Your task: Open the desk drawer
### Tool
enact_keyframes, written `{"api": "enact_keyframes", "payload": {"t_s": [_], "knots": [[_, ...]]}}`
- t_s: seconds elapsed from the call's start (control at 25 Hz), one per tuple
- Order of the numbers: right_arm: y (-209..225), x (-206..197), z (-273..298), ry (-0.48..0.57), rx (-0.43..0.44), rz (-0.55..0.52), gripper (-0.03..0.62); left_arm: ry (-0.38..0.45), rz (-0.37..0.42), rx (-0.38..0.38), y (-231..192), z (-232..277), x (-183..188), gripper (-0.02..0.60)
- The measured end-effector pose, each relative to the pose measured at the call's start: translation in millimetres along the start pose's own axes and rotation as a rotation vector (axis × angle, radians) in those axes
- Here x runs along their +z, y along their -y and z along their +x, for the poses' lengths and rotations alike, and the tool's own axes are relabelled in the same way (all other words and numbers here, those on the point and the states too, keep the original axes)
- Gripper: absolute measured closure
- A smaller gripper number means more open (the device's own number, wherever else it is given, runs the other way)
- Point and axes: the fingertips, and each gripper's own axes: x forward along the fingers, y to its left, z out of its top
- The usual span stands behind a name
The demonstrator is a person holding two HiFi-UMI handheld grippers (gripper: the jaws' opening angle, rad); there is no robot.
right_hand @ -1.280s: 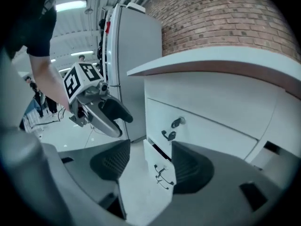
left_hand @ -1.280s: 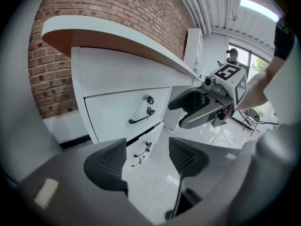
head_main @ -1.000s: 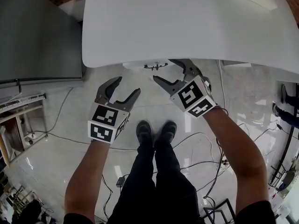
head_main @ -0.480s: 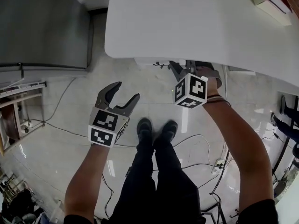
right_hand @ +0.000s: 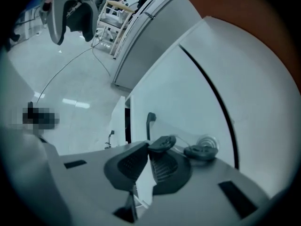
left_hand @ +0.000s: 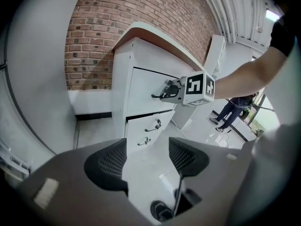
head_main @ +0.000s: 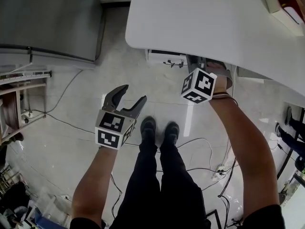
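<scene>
The right gripper reaches in under the edge of the white worktop, and its jaws have just been closing: they now stand pinched together on the end of the black drawer handle, with almost no gap between the pads. That handle sits on the top drawer of a white pedestal below the worktop, and in the left gripper view the drawer's front lies flush with the pedestal. A round dark fitting sits on the drawer front just beside the handle. Two lower drawers below it carry small handles of their own. The left gripper hangs over the pale floor, well apart from the pedestal, its jaws wide apart with nothing between them. The person's dark shoes stand between the two arms.
</scene>
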Motion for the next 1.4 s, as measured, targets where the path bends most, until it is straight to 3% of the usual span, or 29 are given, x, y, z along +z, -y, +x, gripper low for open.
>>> {"api": "enact_keyframes", "payload": {"t_s": [0.44, 0.96, 1.2, 1.4], "knots": [[-24.4, 5.4, -20.5, 0.017, 0.063, -0.019, 0.571, 0.003, -0.058, 0.040, 3.9, -22.8, -14.1, 0.296], [-75.5, 15.5, -65.2, 0.055, 0.074, 0.028, 0.571, 0.011, -0.051, 0.024, 12.4, -28.1, -16.1, 0.297], [-81.8, 16.1, -72.0, 0.048, 0.055, 0.083, 0.571, 0.004, -0.007, 0.003, 18.5, -26.6, -9.8, 0.296], [-86.1, 15.7, -74.3, 0.054, 0.054, 0.072, 0.571, 0.018, 0.120, 0.008, 18.4, -23.5, 17.3, 0.296]]}}
